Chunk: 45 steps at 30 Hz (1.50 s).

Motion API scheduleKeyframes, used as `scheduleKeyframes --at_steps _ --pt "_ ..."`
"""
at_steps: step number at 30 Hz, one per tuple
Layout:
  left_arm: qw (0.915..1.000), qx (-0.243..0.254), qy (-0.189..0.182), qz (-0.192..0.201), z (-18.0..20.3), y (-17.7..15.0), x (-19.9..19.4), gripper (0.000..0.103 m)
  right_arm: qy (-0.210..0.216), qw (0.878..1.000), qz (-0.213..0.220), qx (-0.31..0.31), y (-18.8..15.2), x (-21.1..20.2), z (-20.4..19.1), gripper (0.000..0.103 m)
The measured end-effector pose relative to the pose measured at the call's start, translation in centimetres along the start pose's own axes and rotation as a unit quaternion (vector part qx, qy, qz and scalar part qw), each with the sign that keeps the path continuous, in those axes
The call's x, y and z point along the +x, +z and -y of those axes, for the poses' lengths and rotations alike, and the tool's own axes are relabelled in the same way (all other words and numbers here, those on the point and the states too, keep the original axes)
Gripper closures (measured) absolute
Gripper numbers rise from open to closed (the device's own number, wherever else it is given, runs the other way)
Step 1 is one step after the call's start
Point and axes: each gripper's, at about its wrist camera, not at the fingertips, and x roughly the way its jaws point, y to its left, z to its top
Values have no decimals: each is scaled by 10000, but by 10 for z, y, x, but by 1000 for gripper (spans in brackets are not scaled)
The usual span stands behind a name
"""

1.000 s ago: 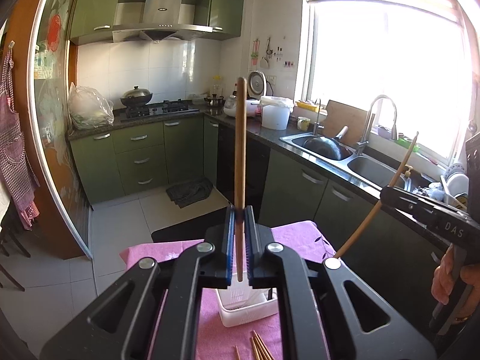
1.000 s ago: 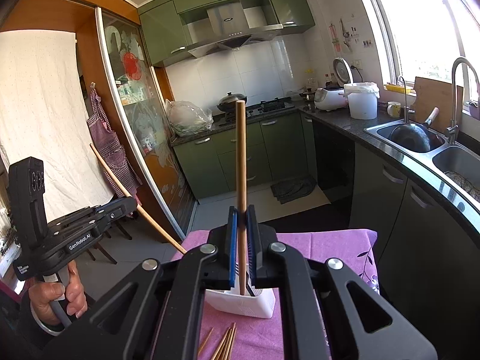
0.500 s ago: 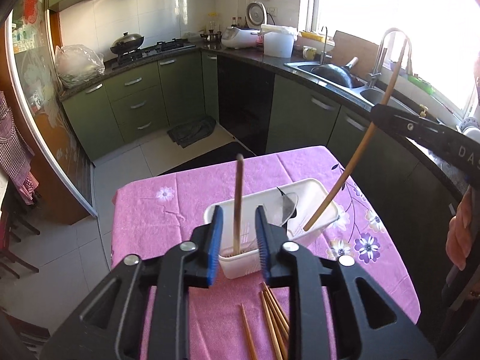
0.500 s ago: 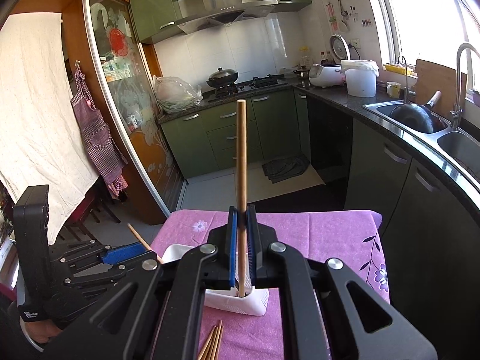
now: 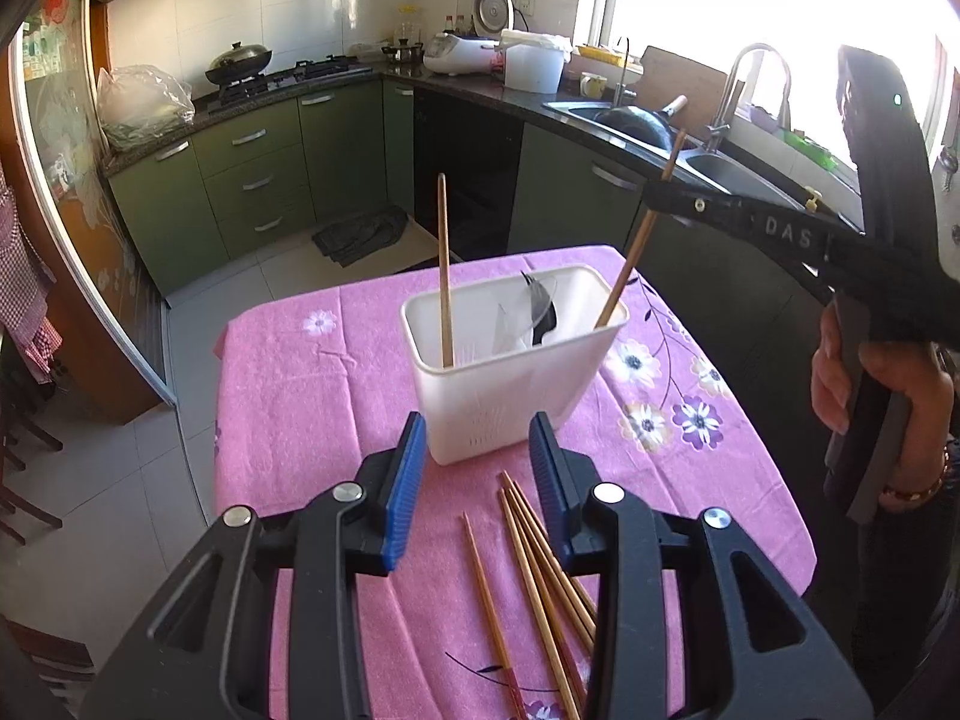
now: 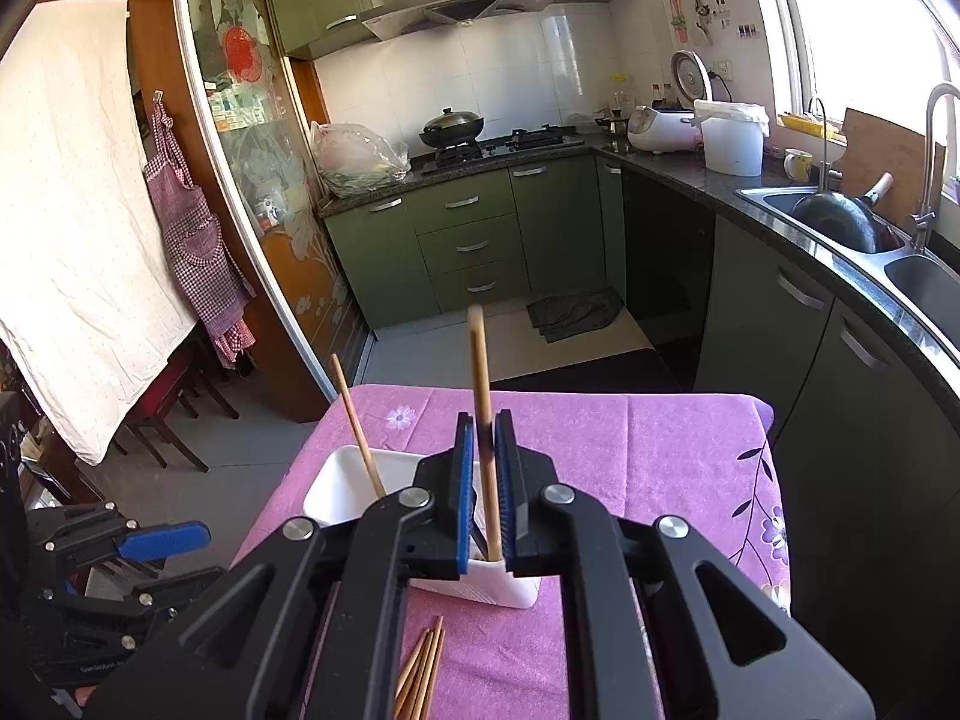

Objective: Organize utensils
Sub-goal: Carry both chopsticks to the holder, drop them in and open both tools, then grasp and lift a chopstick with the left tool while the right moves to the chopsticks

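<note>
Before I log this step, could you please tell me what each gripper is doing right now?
Left gripper: open, holding nothing.
Right gripper: shut on a chopstick whose lower end is in the white holder.

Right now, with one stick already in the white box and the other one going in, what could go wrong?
The right tongs look only loosely closed on their chopstick; it could drop crooked and miss the white box.

That box looks light, so a sideways push from the chopstick could tip it over.

The open left tongs hang just above the loose chopsticks on the pink tablecloth and might knock them off.
</note>
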Motion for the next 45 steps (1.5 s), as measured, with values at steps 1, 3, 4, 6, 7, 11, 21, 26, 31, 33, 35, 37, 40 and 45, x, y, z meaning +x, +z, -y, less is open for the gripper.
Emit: scheduleKeyframes --at_steps 1,3,4,6,7,11,21,26,31,33,35,37,40,45 --pt "9999 -4 -55 -116 1 -5 4 69 0 10000 8 -17 -1 -2 -1 94" --pt "9992 24 -124 -370 3 -16 16 69 19 10000 31 -43 0 -10 -2 94" --pt "9987 37 -133 -497 4 -22 22 69 37 10000 54 -37 -1 -14 -2 94" --pt "9970 9 -186 -755 4 -35 35 69 105 9999 106 -49 -5 -28 -3 94" --pt "9959 -25 -187 -883 4 -40 42 69 127 9998 144 -54 -7 -36 -4 94" --pt "9908 -75 -94 -1346 2 -61 70 69 153 9997 138 -108 -27 -65 -3 94" --pt "9657 -414 -58 -2561 5 -99 131 78 -59 9920 -1255 -82 -123 -34 30 92" --pt "9591 -367 247 -2795 9 -107 147 86 67 9874 -1579 124 -150 -19 46 91" --pt "9532 -275 458 -2975 15 -112 154 87 128 9851 -1711 87 -156 -11 45 91" --pt "9530 -221 491 -2982 17 -112 155 88 135 9839 -1779 47 -158 -9 42 91" --pt "9522 -213 473 -3009 19 -112 155 92 157 9823 -1865 6 -160 -5 39 91" --pt "9525 -190 460 -3005 23 -111 157 95 166 9808 -1941 -44 -162 -1 36 91" --pt "9541 -222 422 -2957 28 -112 158 96 252 9778 -2080 -61 -167 5 32 91" --pt "9612 -319 305 -2723 21 -104 143 96 259 9736 -2261 -163 -172 10 22 91"
